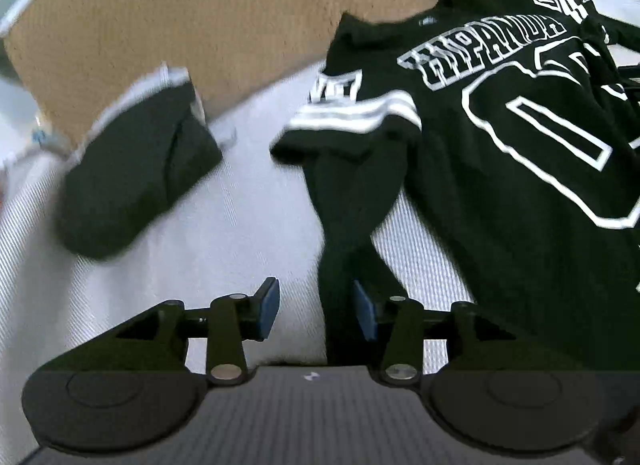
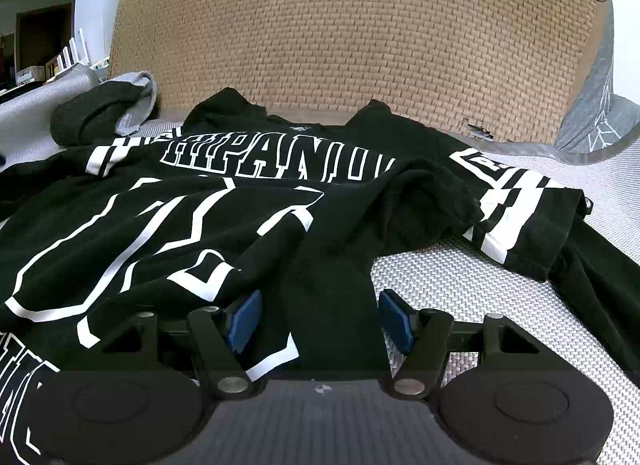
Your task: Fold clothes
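- on a bed with a pale woven cover (image 2: 500, 285) and a tan woven headboard (image 2: 360, 33), one black jersey (image 2: 200, 205) with white lettering lies spread out, wrinkled, collar toward the headboard.
- left claw (image 1: 316, 307): jaws partly spread, a dark strip of the jersey's edge running up between the blue pads without being pinched; that view is blurred.
- right claw (image 2: 320, 321): jaws spread wide, a ridge of black cloth lying between the pads; whether the pads press on it is hard to tell, and it looks loose.
- to do this step well, it seems wise to take one layer of the hem cleanly at each side, pull the cloth taut and flat, then bring a striped sleeve (image 2: 516, 217) inward so the edges line up.
- a bunched fold under the lettering would likely spoil the crease unless smoothed first.
- count: one jersey, two striped sleeves, two claws, one dark folded bundle (image 1: 136, 181) beside the jersey, one grey pillow (image 2: 592, 121) at the corner.
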The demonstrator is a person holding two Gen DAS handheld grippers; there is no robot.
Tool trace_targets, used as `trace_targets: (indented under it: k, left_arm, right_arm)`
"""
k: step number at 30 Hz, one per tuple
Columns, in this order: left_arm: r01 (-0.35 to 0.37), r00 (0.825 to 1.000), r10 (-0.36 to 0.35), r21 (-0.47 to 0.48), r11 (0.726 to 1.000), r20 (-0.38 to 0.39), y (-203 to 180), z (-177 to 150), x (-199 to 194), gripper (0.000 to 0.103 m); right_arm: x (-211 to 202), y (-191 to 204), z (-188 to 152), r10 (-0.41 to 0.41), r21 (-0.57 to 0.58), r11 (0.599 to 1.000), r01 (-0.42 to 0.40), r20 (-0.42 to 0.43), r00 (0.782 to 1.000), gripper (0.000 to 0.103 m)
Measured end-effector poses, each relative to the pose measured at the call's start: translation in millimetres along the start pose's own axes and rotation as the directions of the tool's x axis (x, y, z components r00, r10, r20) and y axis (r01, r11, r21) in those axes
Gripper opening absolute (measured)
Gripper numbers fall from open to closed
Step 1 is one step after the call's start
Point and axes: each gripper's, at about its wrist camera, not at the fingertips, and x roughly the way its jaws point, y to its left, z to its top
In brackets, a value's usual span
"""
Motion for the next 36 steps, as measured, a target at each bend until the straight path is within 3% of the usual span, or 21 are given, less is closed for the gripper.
trace_targets:
  k: [3,6,13,16,17,20,23,26,30,32,33,34,36]
  left_arm:
    - [0.000,1.000,0.000,-0.014,1.000,-0.022,7.4,-10.8,0.9,0.058]
    - [0.027,0.999,-0.028,-0.044,0.999,-0.025,14.4,-17.7,4.1,0.063]
    - [0.132,0.991,-0.133,-0.097,0.987,-0.005,11.9,-17.6,19.8,0.063]
    - [0.157,0.987,-0.161,-0.096,0.983,-0.027,8.6,-17.3,25.6,0.042]
    - [0.179,0.983,-0.182,-0.095,0.979,-0.031,7.7,-17.6,26.0,0.026]
    - [0.159,0.985,-0.162,-0.059,0.985,-0.057,4.0,-11.3,23.3,0.007]
    - [0.065,0.994,-0.066,-0.015,0.998,-0.085,13.0,-2.2,15.1,0.006]
    - [-0.115,0.988,0.120,0.053,0.992,-0.096,27.0,12.3,1.9,0.006]
    - [-0.315,0.945,0.324,0.147,0.938,-0.040,37.1,33.0,-19.8,0.008]
    - [-0.414,0.909,0.417,0.182,0.892,0.019,37.4,41.6,-30.2,0.010]
    - [-0.472,0.881,0.469,0.198,0.859,0.068,34.7,45.0,-36.7,0.010]
    - [-0.509,0.860,0.497,0.206,0.835,0.113,31.8,47.2,-42.5,0.011]
    - [-0.528,0.849,0.503,0.211,0.823,0.161,26.2,50.3,-51.7,0.012]
  right_arm:
    - [0.0,0.4,-0.3,-0.003,-0.004,1.000,0.003,0.001,1.000,0.068]
    - [-0.2,0.7,-0.6,-0.004,-0.007,1.000,0.004,0.002,1.000,0.068]
    - [0.1,1.8,-1.3,-0.010,-0.011,1.000,0.010,0.003,1.000,0.069]
    - [0.0,1.8,-1.5,-0.011,-0.012,1.000,0.011,0.004,1.000,0.069]
    - [-0.1,2.0,-1.5,-0.011,-0.012,1.000,0.011,0.004,1.000,0.069]
    - [0.2,1.6,-1.7,-0.011,-0.013,1.000,0.011,0.004,1.000,0.069]
    - [0.5,1.6,-1.9,-0.011,-0.013,1.000,0.011,0.004,1.000,0.069]
    - [0.8,1.1,-2.1,-0.012,-0.015,1.000,0.012,0.004,1.000,0.069]
    - [1.0,1.2,-2.3,-0.012,-0.015,1.000,0.012,0.004,1.000,0.069]
    - [1.1,1.3,-2.4,-0.012,-0.015,1.000,0.012,0.004,1.000,0.069]
    - [1.0,1.0,-2.3,-0.012,-0.015,1.000,0.012,0.004,1.000,0.069]
    - [1.0,0.7,-2.3,-0.012,-0.015,1.000,0.012,0.004,1.000,0.069]
    - [1.0,0.0,-2.0,-0.011,-0.015,1.000,0.011,0.004,1.000,0.069]
